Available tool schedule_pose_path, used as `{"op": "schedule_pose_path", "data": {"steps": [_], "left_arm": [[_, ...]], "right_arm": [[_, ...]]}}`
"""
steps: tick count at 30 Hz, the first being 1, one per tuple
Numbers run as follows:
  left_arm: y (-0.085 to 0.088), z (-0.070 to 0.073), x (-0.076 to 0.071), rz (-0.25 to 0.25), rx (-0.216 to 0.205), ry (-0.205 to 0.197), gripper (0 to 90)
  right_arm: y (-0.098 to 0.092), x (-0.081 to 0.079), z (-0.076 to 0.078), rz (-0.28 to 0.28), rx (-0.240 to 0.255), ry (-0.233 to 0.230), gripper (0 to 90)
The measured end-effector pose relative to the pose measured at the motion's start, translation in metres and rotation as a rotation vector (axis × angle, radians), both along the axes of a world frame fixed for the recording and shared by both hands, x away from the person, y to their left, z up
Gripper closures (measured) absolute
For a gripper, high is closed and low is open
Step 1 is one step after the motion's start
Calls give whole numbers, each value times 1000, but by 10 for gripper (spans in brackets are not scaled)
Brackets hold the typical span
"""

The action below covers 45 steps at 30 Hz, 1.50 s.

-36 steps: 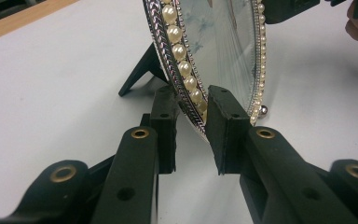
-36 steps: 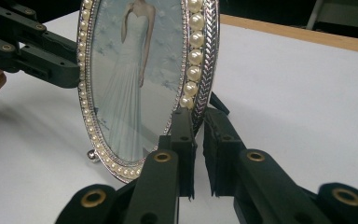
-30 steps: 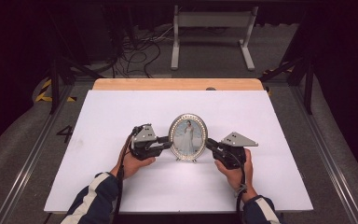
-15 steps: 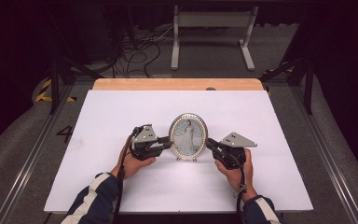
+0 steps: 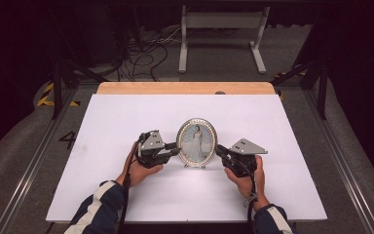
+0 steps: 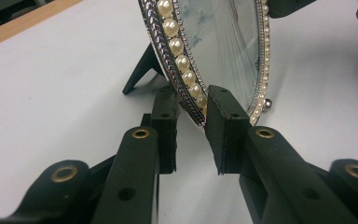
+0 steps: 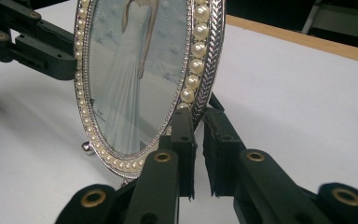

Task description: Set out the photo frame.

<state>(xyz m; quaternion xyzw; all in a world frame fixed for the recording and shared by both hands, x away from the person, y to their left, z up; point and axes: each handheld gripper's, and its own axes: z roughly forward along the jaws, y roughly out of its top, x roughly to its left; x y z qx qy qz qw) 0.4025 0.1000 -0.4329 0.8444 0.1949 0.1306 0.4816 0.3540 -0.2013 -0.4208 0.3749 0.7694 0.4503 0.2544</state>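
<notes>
1. White table [image 5: 126,126] carries an oval pearl-rimmed picture frame [image 5: 196,142], upright near its middle.
2. My left gripper [image 5: 174,150] is clamped on the frame's left rim.
3. My right gripper [image 5: 220,151] pinches its right rim.

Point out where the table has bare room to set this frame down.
Free: the white table top between the oval photo frame and the wooden far edge, plus both side margins. Crowded: the middle near strip, where the left hand-held gripper and right hand-held gripper flank the frame.
</notes>
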Motion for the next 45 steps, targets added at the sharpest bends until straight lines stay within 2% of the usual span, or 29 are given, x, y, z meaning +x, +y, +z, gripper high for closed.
{"op": "schedule_pose_path", "data": {"steps": [4,17,22,31,34,37,45], "left_arm": [[0,0,0,1,0,-1,740],[-1,1,-1,6,14,-14,739],[2,3,-3,11,5,-25,735],[5,6,-8,14,26,-58,717],[6,8,-10,12,28,-71,688],[7,10,-15,14,50,-94,647],[9,10,-18,23,70,-103,554]], "right_arm": [[1,0,1,7,-24,-5,826],[2,0,-2,17,-39,5,813],[3,0,-1,18,-46,4,811],[4,-1,0,28,-79,-6,799],[4,-2,0,47,-101,-5,763],[4,-3,0,50,-119,-13,734],[4,-6,3,64,-145,-20,638]]}}
